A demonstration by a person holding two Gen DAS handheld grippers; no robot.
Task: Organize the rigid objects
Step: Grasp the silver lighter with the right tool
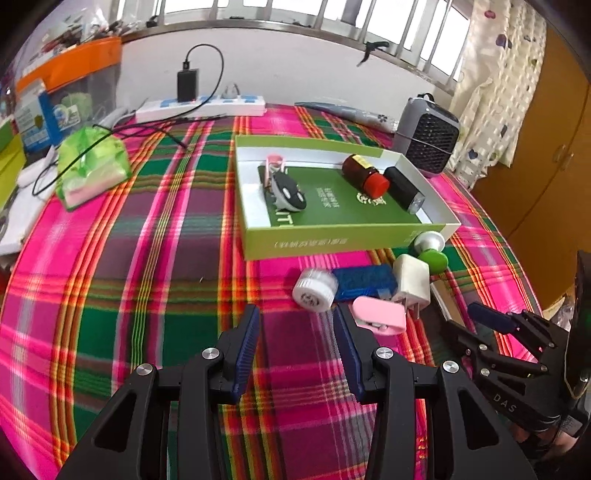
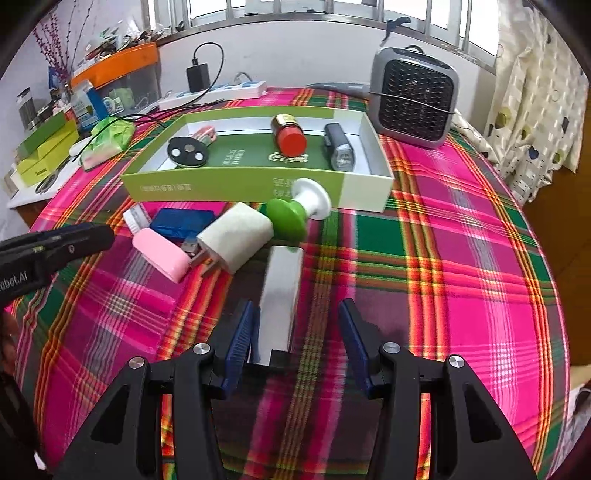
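My right gripper [image 2: 295, 343] open, silver block [image 2: 279, 299] between jaws, touching left pad, gap at right pad; not gripped. Left gripper [image 1: 297, 347] open, empty, pink case [image 1: 380, 315] at its 1 o'clock. Box [image 2: 236, 182] at 12 from block. I'd centre jaws on block, close square on long sides, lift clear of white plug [image 2: 236, 236] at 11 before carrying to box.

Daylight enters a barred window [image 2: 332, 7] above a white wall [image 1: 295, 70], beside patterned curtains [image 2: 535, 110].
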